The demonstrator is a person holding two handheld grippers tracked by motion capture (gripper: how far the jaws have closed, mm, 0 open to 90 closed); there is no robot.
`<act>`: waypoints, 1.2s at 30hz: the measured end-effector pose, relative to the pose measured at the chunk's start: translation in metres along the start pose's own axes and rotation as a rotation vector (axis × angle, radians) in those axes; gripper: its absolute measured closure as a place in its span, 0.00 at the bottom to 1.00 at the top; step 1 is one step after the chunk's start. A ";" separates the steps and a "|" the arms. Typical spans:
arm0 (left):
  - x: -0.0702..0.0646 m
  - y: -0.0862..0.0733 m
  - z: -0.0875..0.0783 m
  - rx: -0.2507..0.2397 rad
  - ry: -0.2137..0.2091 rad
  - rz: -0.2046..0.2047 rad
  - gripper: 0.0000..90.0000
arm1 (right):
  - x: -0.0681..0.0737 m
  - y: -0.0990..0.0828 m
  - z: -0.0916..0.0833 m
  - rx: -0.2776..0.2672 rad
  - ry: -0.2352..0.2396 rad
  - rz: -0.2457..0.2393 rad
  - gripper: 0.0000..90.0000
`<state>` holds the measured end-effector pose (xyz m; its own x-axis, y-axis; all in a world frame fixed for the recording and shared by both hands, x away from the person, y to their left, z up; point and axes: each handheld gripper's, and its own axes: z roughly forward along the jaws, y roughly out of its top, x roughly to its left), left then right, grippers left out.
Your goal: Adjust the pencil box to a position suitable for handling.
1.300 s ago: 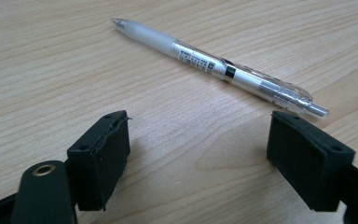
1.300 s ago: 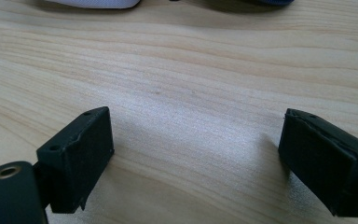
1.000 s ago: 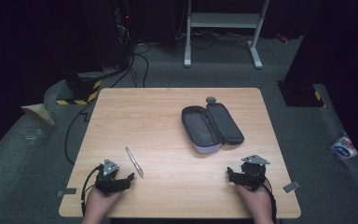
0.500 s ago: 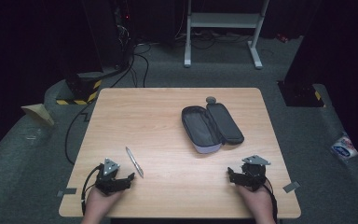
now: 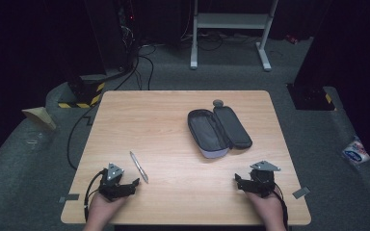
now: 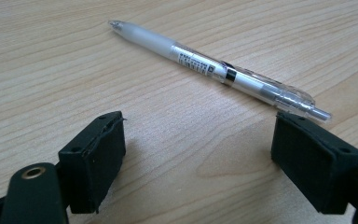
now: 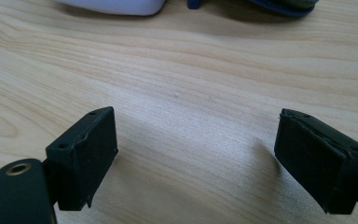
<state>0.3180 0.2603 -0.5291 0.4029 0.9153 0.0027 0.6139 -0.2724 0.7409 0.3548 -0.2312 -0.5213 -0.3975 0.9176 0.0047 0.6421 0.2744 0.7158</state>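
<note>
A translucent white click pen (image 5: 138, 166) (image 6: 205, 67) lies on the wooden table (image 5: 164, 125), just beyond my left gripper (image 5: 131, 185) (image 6: 200, 135). That gripper stands open near the front left edge; its jaws have just been opening a little, with nothing between them, and the pen's clicker end lies close above the right pad. My right gripper (image 5: 241, 181) (image 7: 196, 135) rests open at the front right over bare wood. A dark pencil case (image 5: 211, 132) lies unzipped and spread open at the table's middle right, with its pale lower edge (image 7: 116, 5) beyond the right gripper.
A small grey round object (image 5: 218, 102) sits at the far end of the case. Beyond the table are dark floor, cables (image 5: 144, 62) and a white stand (image 5: 231, 21). A hand holds each gripper at the front edge.
</note>
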 end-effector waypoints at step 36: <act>0.001 0.001 0.001 0.000 -0.009 0.003 0.19 | 0.043 0.005 0.000 -0.070 0.071 -0.076 0.12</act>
<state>0.3191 0.2603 -0.5293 0.4106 0.9118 -0.0008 0.6128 -0.2753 0.7407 0.3413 -0.1899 -0.5174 -0.4904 0.8715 -0.0038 0.5616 0.3193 0.7633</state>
